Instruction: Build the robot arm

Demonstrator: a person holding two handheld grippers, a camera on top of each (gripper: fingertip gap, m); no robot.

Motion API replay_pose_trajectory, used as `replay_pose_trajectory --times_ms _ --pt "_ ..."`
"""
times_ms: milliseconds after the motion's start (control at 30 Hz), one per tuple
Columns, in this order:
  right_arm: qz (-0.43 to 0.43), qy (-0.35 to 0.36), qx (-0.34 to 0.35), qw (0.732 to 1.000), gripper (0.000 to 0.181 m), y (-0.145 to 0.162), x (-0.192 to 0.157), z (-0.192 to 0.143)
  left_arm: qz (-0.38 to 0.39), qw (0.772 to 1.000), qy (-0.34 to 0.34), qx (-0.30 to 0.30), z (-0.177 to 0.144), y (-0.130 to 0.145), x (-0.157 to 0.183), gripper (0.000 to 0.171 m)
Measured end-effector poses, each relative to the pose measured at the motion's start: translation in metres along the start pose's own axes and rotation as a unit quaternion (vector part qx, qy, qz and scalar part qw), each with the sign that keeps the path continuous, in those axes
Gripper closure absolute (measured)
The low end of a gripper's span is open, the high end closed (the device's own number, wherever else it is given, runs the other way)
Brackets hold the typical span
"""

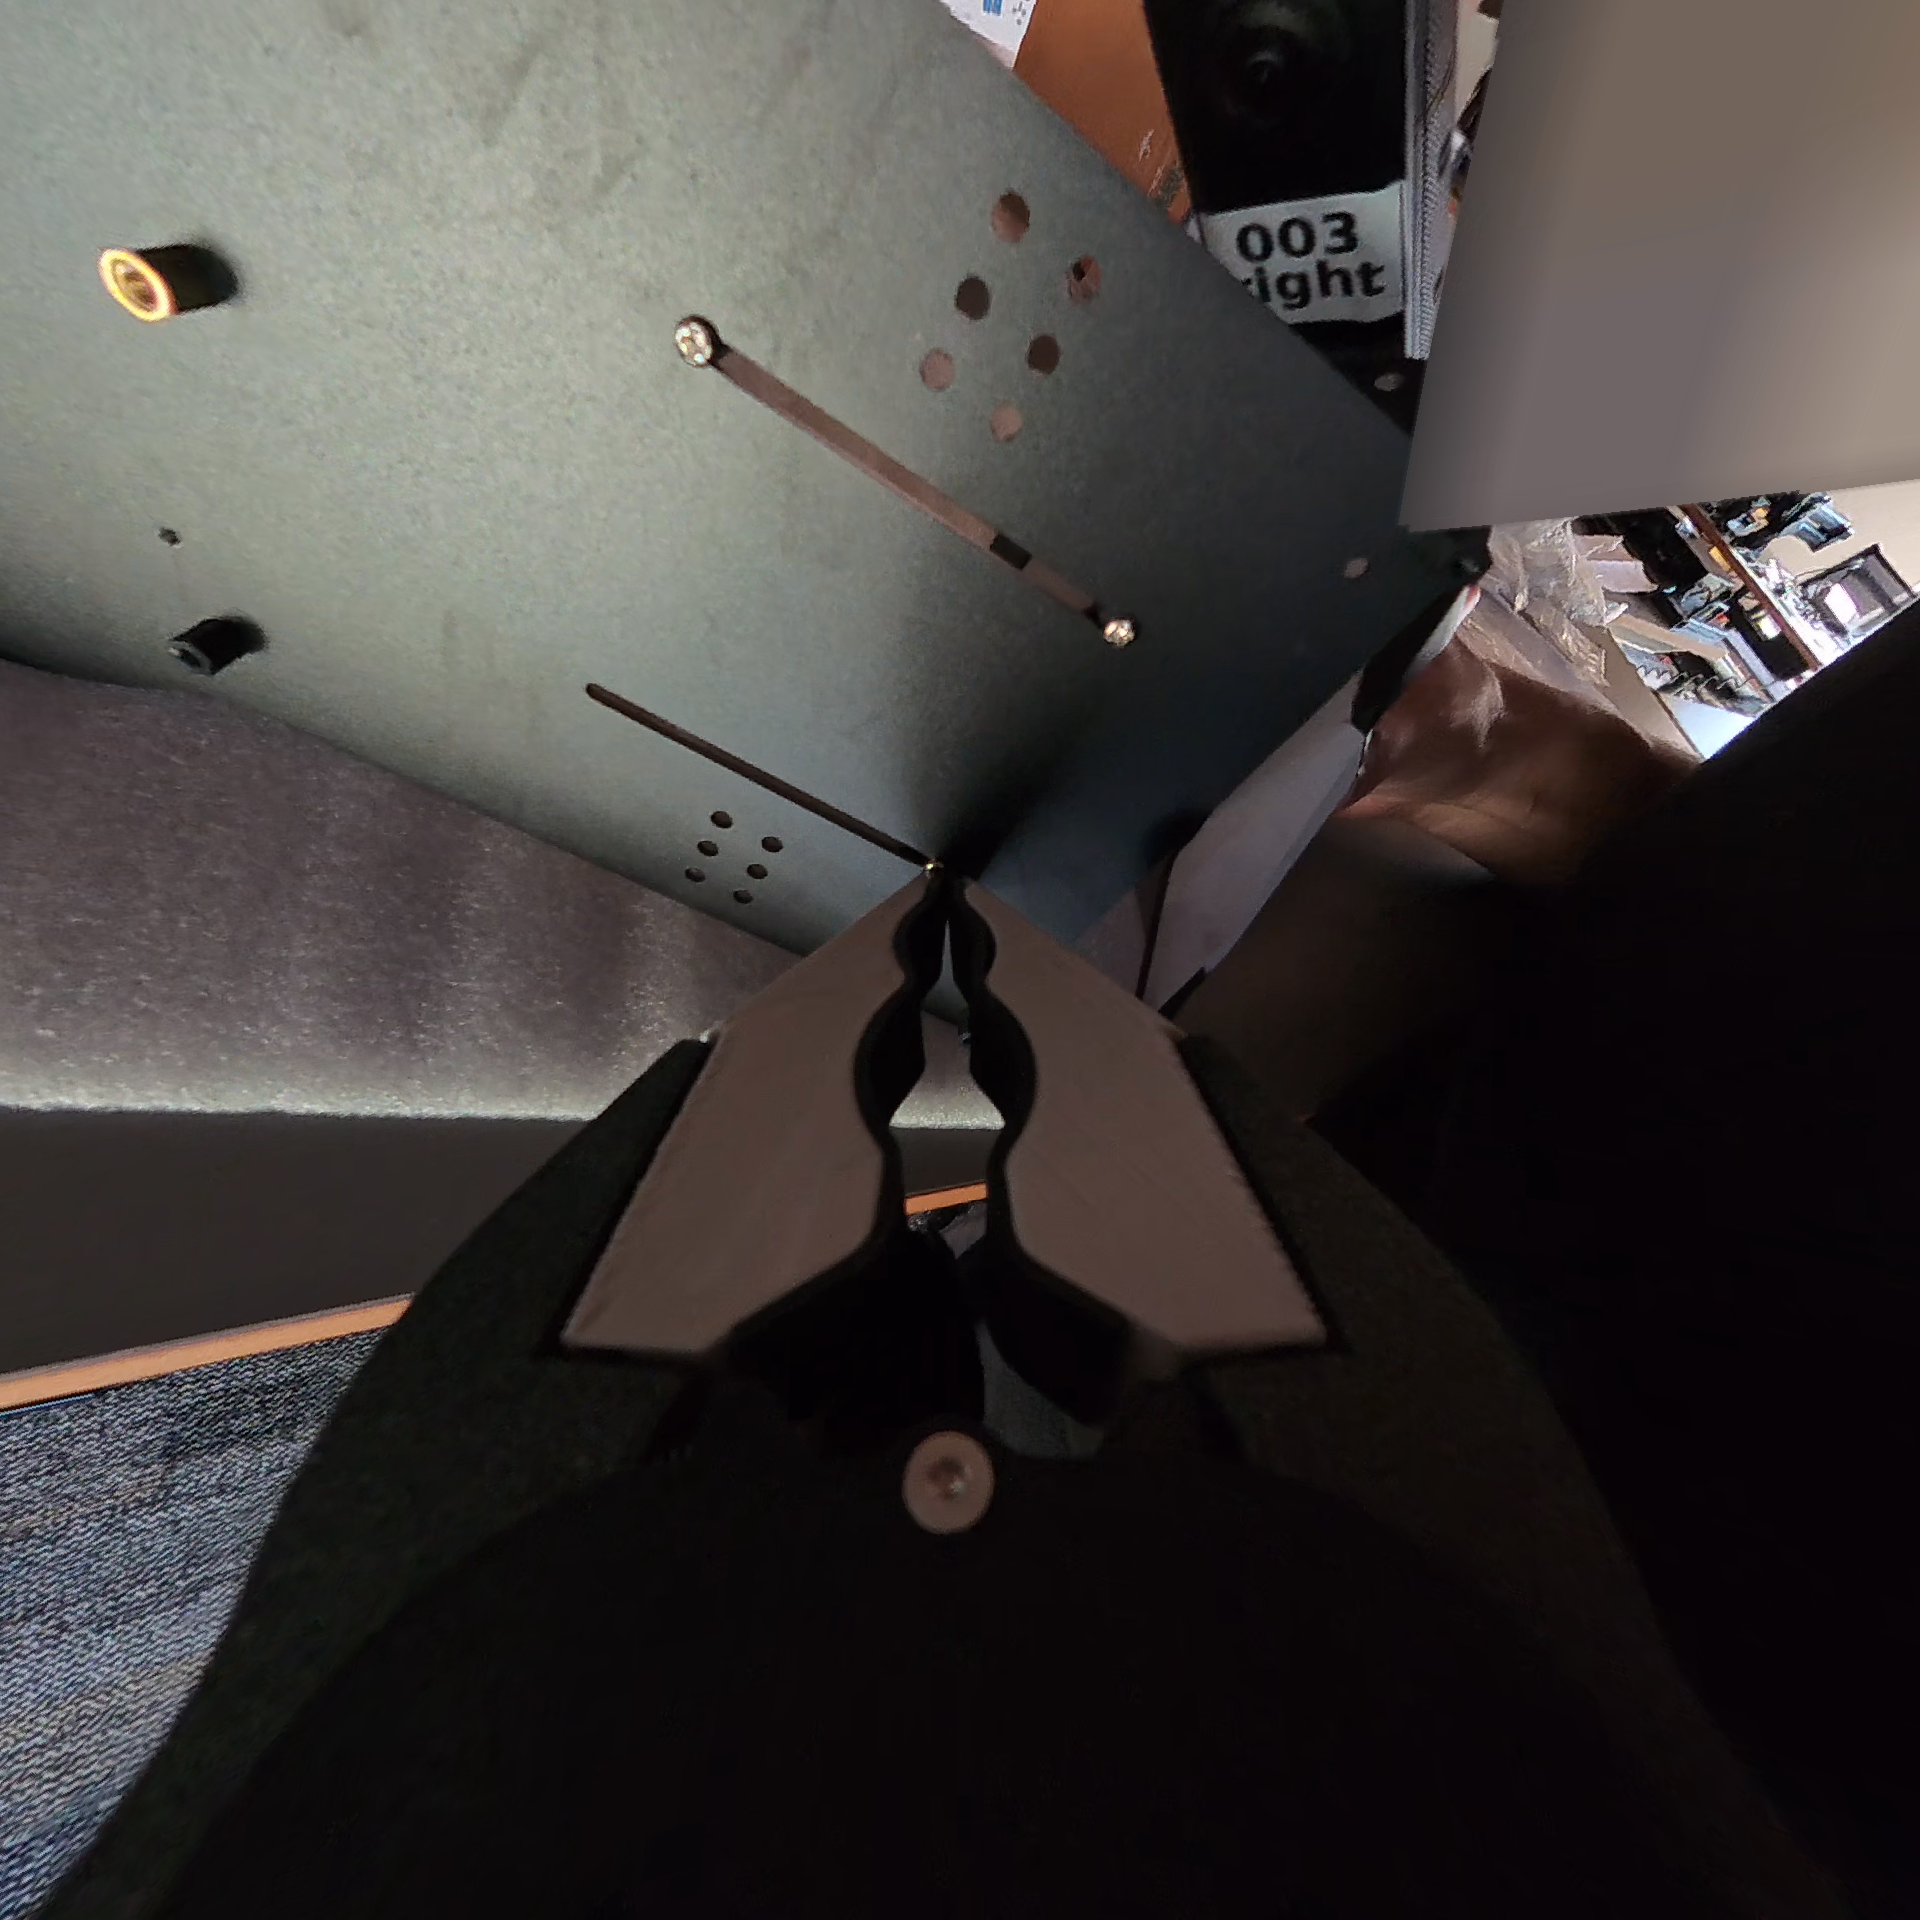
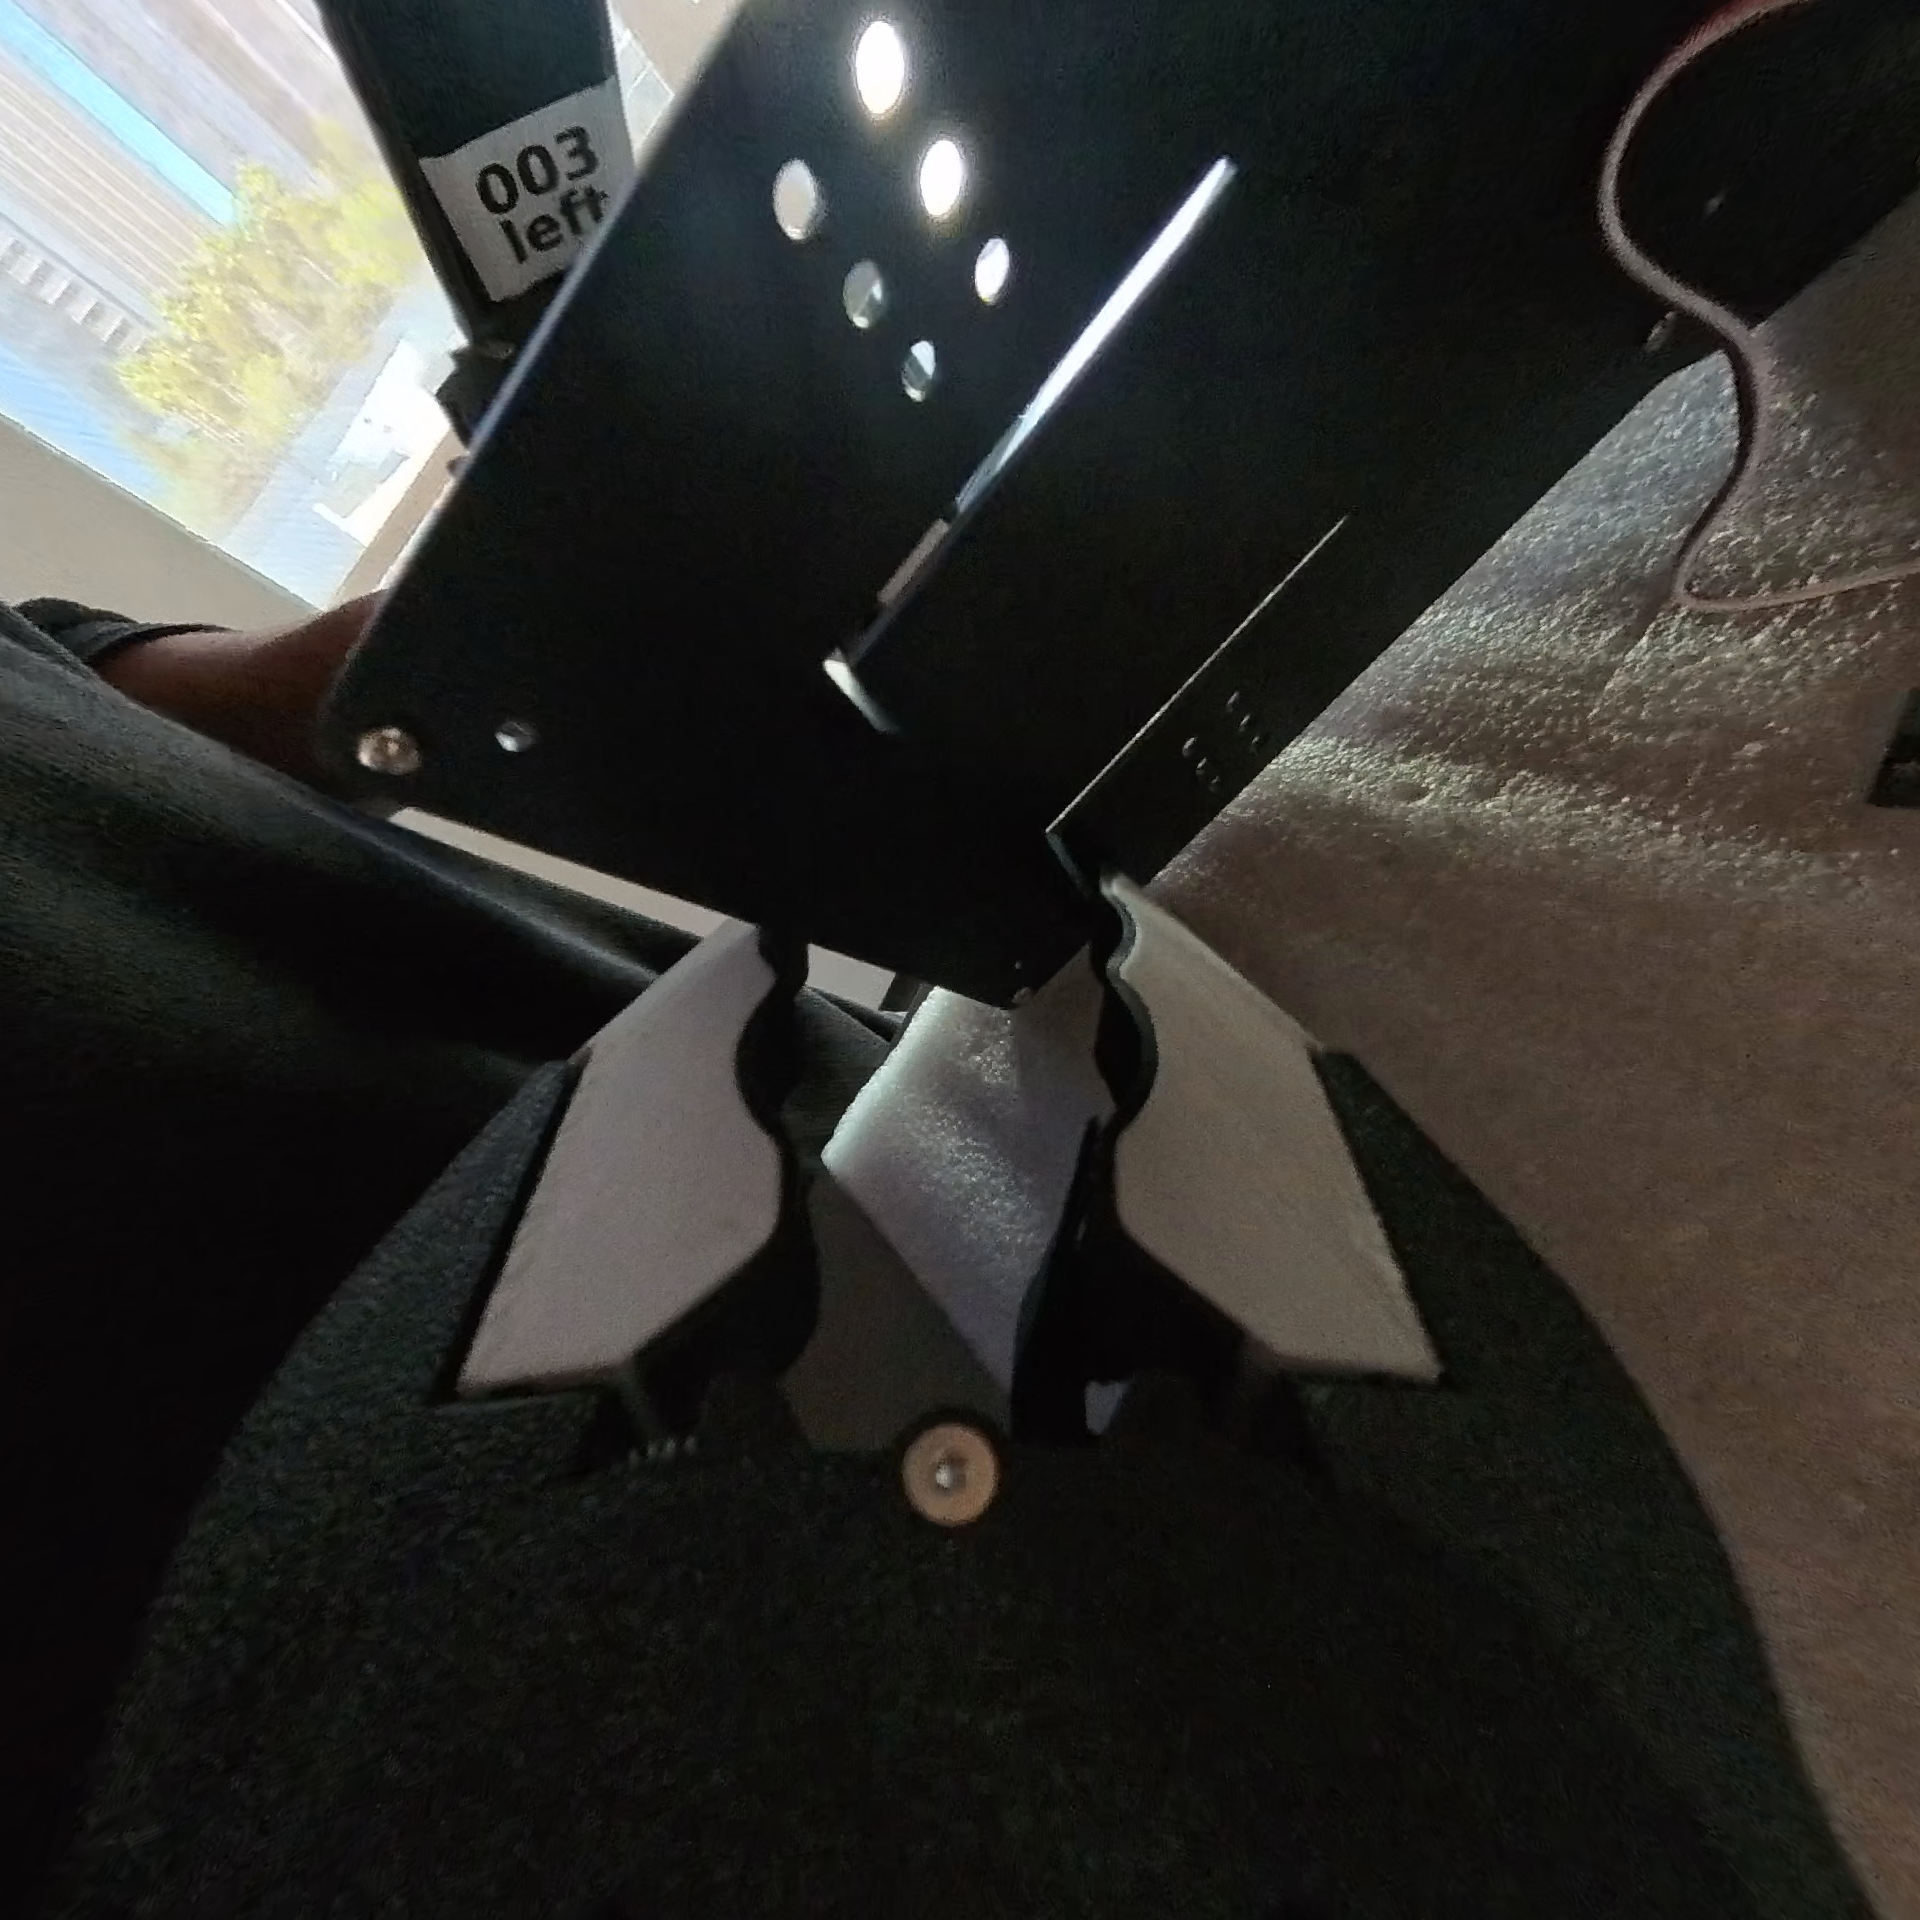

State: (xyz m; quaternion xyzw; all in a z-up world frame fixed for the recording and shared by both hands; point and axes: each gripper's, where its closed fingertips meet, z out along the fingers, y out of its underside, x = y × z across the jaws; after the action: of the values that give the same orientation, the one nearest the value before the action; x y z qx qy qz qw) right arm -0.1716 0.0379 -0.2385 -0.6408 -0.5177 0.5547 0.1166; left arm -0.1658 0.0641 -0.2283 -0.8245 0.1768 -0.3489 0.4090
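Left wrist view: left hand-held gripper [image 1: 945, 883] clenched on metal plate [image 1: 644, 436] edge, steadying it tilted above grey foam [image 1: 260, 914]. Right hand-held gripper [image 2: 940, 935] spread wide, plate corner between fingers, not pinched.

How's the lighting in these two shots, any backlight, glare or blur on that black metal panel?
Left wrist view: the black metal panel is evenly lit and its matte face sharp; the left gripper, shut on its edge, lies in shadow, and fisheye bends the edges. Right wrist view: the window backlights the panel to near silhouette, its holes glow blown out, and the open right gripper is dim.
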Motion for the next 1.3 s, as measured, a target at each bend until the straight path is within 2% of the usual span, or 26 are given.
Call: replay_pose_trajectory --times_ms 400,533,733,800,867,933,1100,1300 --pt "-0.005 0.003 0.001 1.0 0.127 -0.001 0.001 0.0 -0.002 1.0 0.004 0.0 0.0 0.0 0.0 0.171" --pt "-0.03 0.008 0.018 0.999 0.122 -0.011 -0.002 -0.014 -0.009 1.0 0.013 0.008 0.0 0.0 0.0 0.171" --pt "-0.126 0.03 0.016 0.991 0.144 -0.02 0.004 -0.049 0.007 1.0 0.012 0.016 0.0 -0.001 0.0 0.171" --pt "-0.119 0.032 0.01 0.992 0.148 -0.022 0.012 -0.052 0.016 1.0 0.01 0.023 -0.001 -0.003 0.002 0.165" --pt "-0.098 0.031 -0.046 0.994 0.157 -0.009 0.022 -0.046 0.022 0.999 0.007 0.029 -0.001 -0.004 0.001 0.16" --pt "-0.064 0.03 -0.074 0.995 0.158 -0.002 0.03 -0.038 0.031 0.999 0.003 0.03 -0.001 -0.004 0.001 0.16" --pt "-0.025 -0.013 -0.039 0.999 0.161 -0.009 0.019 -0.031 0.054 0.998 -0.019 0.037 -0.001 -0.007 -0.004 0.162" --pt "-0.056 0.045 -0.053 0.996 0.165 -0.01 0.028 -0.034 0.07 0.996 0.007 0.055 -0.006 -0.008 0.007 0.171"
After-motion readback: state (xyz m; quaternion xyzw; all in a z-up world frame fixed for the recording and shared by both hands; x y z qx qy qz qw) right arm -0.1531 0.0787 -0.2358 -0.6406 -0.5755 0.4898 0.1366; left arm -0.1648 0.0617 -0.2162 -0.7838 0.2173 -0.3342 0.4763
